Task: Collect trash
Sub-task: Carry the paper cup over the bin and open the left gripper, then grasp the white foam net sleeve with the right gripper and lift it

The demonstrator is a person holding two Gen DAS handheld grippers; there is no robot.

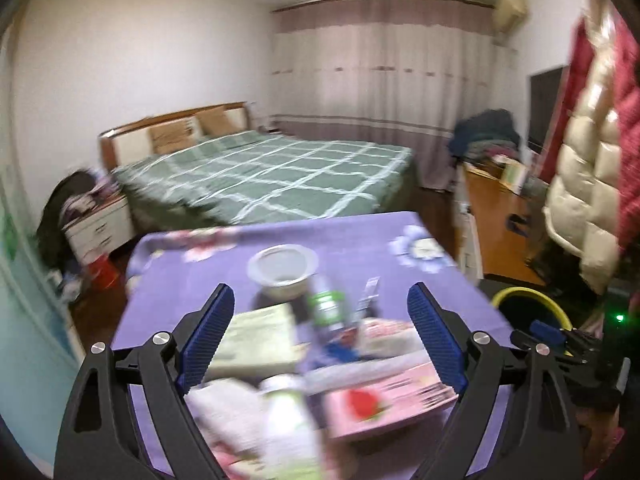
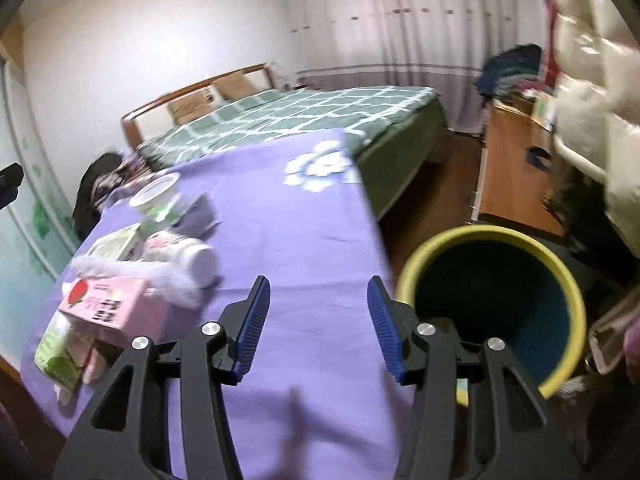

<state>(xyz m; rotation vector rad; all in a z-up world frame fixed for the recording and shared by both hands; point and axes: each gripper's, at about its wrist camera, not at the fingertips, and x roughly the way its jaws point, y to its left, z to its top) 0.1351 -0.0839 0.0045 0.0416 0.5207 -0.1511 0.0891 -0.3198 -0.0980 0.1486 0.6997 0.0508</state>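
Left wrist view: left gripper [image 1: 320, 340] fingers spread wide, nothing between them, poised over trash clustered on purple flowered tablecloth [image 1: 420, 276]. Visible only from this side: small green-labelled bottle [image 1: 326, 304], flat greenish box [image 1: 256, 336], blurred white bottle [image 1: 288, 420] low in frame. Round white cup [image 1: 282, 268] further back, seemingly nothing inside. Yellow-rimmed bin [image 1: 532, 304] mostly hidden behind right finger.

Right wrist view: right gripper [image 2: 318, 324] also parted, gripping nothing, above bare cloth near table edge. Bin [image 2: 492, 304] seen fully only here, on floor just beside table; dark interior, contents not discernible. Pink strawberry carton [image 2: 104, 304], white bottle on its side [image 2: 192, 258], crumpled white tissue [image 2: 168, 276] piled at left. Green packet [image 2: 56, 356] partly tucked under carton. Motion blur throughout; labels unreadable. Green plaid bed [image 2: 320, 116] behind.
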